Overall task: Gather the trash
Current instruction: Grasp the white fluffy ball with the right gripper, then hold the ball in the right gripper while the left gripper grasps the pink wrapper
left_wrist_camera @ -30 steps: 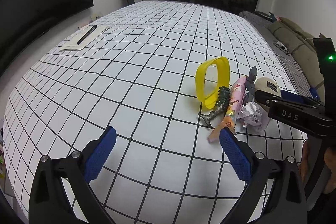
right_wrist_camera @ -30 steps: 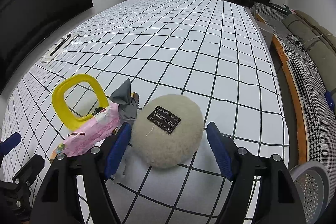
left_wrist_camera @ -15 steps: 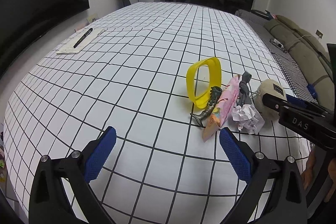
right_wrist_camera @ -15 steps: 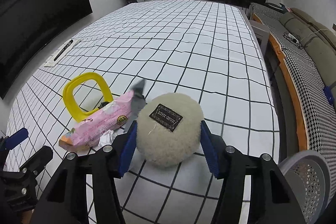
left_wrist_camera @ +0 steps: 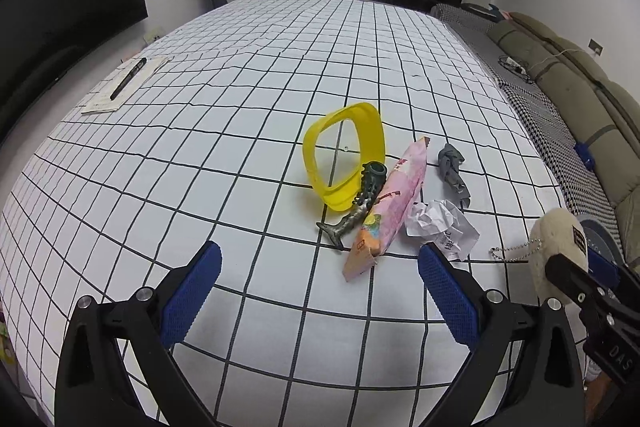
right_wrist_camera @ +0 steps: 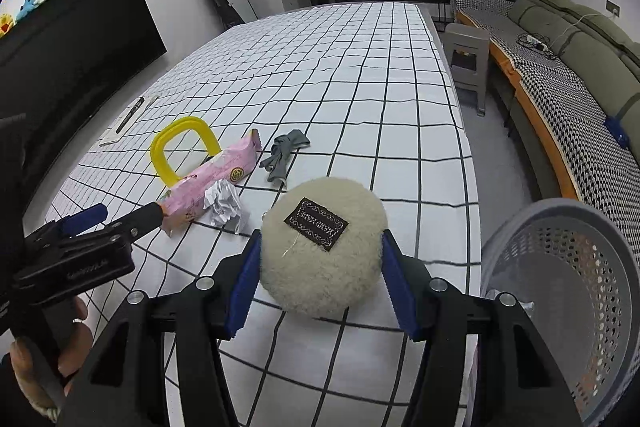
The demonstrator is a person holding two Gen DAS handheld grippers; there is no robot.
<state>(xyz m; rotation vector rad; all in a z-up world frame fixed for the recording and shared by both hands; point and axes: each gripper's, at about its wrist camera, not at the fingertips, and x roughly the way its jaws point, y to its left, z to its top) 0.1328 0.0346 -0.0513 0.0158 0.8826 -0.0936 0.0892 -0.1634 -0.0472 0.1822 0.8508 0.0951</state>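
Right gripper (right_wrist_camera: pixel 320 267) clamped on fluffy pouch (right_wrist_camera: pixel 320 247), grey basket (right_wrist_camera: pixel 560 307) cut off; left gripper (left_wrist_camera: pixel 320 291) wide.

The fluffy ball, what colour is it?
Cream fluffy ball, with a dark brown label; right wrist view shows it best.

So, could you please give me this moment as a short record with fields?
right gripper: shut on fluffy pouch, lifted beside the grey basket
left gripper: open, holding nothing
left on table: crumpled paper, pink wrapper, grey cloth, yellow ring, dark figurine
far corner: pen on paper
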